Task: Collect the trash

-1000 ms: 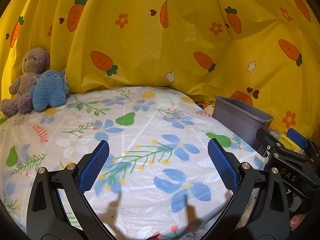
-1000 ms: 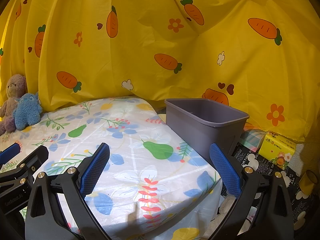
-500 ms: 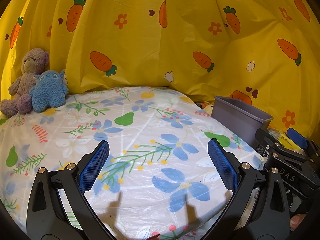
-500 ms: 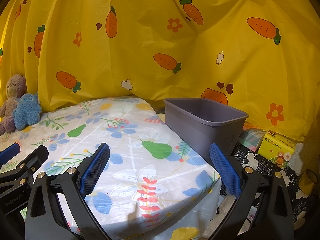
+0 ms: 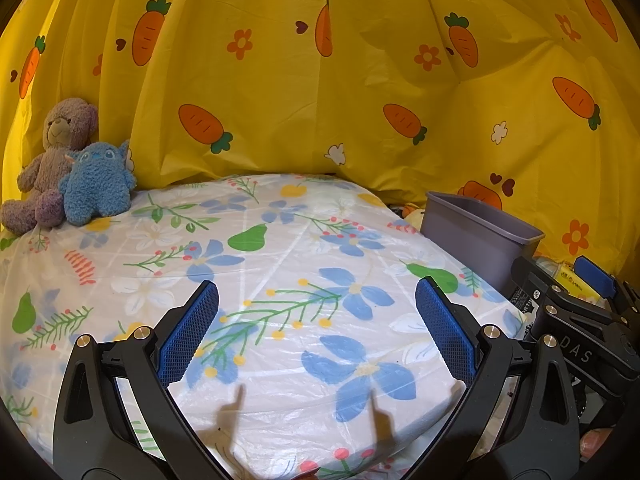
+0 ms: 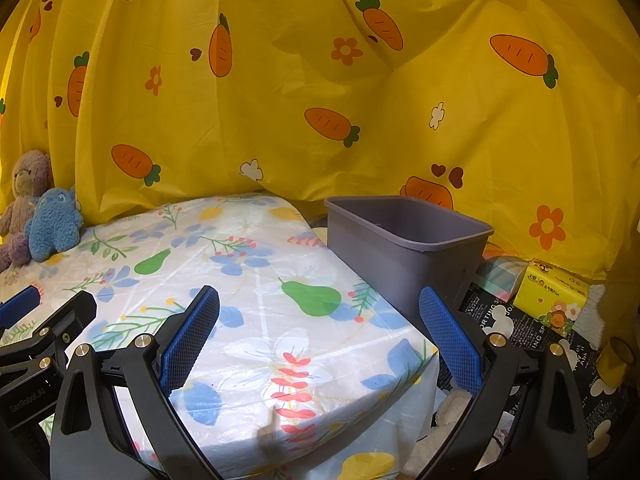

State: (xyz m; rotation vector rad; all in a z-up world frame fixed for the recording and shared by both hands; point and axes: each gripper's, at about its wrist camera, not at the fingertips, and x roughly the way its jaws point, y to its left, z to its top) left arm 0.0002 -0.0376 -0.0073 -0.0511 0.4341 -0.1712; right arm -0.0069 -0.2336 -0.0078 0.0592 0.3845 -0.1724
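A grey plastic bin [image 6: 404,248] stands just past the right edge of the table [image 6: 256,280], which wears a floral plastic cover; the bin [image 5: 476,240] shows at the right in the left wrist view too. My left gripper [image 5: 316,320] hovers open over the table's front part with nothing between its blue pads. My right gripper [image 6: 318,324] is open as well, over the table's right front corner, its right finger in front of the bin's near wall. No loose trash shows on the table top. The inside of the bin is mostly hidden.
A purple teddy bear [image 5: 48,160] and a blue plush toy [image 5: 98,184] sit at the table's far left. A yellow carrot-print curtain [image 5: 320,100] hangs behind. Right of the bin lie a yellow tissue pack [image 6: 554,300], a checked item [image 6: 500,276] and a black printed mat [image 6: 520,336].
Both views shifted very slightly; the bin sits a touch further left in the right wrist view. Both grippers stay open and empty.
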